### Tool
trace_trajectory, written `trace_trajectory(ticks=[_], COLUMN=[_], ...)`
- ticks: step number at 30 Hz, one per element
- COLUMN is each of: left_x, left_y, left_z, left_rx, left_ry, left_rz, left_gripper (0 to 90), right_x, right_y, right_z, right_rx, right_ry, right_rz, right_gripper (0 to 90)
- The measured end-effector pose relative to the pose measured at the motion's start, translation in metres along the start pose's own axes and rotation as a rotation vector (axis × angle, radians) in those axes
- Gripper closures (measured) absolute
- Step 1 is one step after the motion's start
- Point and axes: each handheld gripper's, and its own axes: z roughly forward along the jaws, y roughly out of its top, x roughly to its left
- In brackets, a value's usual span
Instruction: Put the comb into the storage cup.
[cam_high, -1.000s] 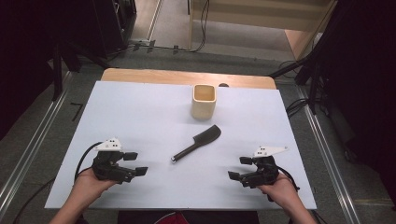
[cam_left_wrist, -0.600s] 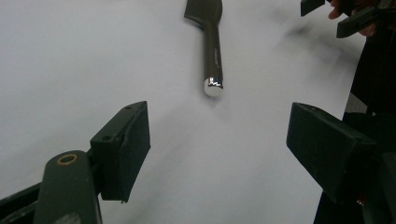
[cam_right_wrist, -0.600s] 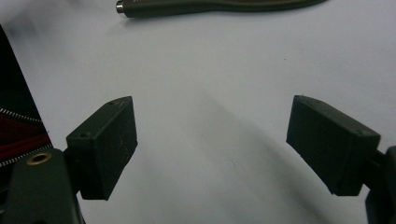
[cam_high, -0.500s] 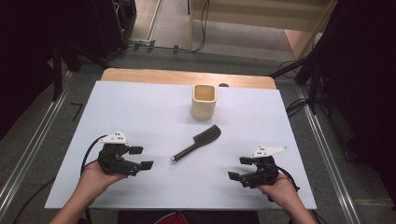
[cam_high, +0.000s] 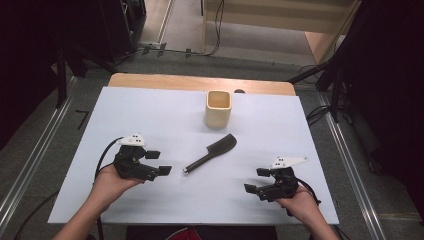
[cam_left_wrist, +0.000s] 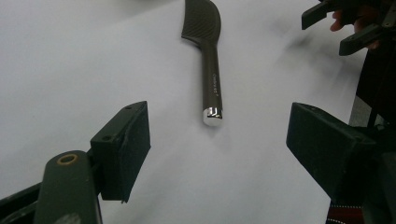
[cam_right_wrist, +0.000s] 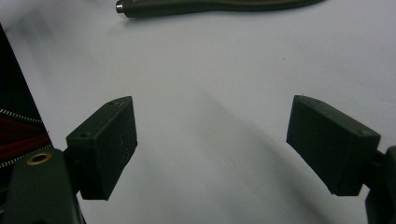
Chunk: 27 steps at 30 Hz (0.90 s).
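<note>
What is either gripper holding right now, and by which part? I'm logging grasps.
Nothing is held. The left gripper and right gripper are both open, apart from the dark spatula lying on the table.

On the table (cam_high: 150, 110) — one dark spatula (cam_high: 212, 152), one beige cup (cam_high: 218, 109) — plus two grippers.

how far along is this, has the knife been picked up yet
Not yet. The knife lies flat on the white table, apart from the cup. In hand: the left hand-held gripper is open, aimed at its handle. The right hand-held gripper is open, empty. Grasping and lifting remain.
</note>
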Motion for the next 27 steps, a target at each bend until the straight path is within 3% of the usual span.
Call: trace_trajectory(ticks=[13,27], left_x=[0.0,-0.008], left_y=[0.016,0.032], left_z=[0.012,0.03], left_rx=[0.018,0.037], left_ry=[-0.013,-0.006], left_rz=[0.001,0.043], left_gripper=[23.0,23.3], right_x=[0.0,0.0], right_y=[0.0,0.0], right_z=[-0.001,-0.001], right_rx=[-0.006,-0.006], right_ry=[0.0,0.001], right_rz=[0.001,0.002], right_gripper=[14.4,14.4])
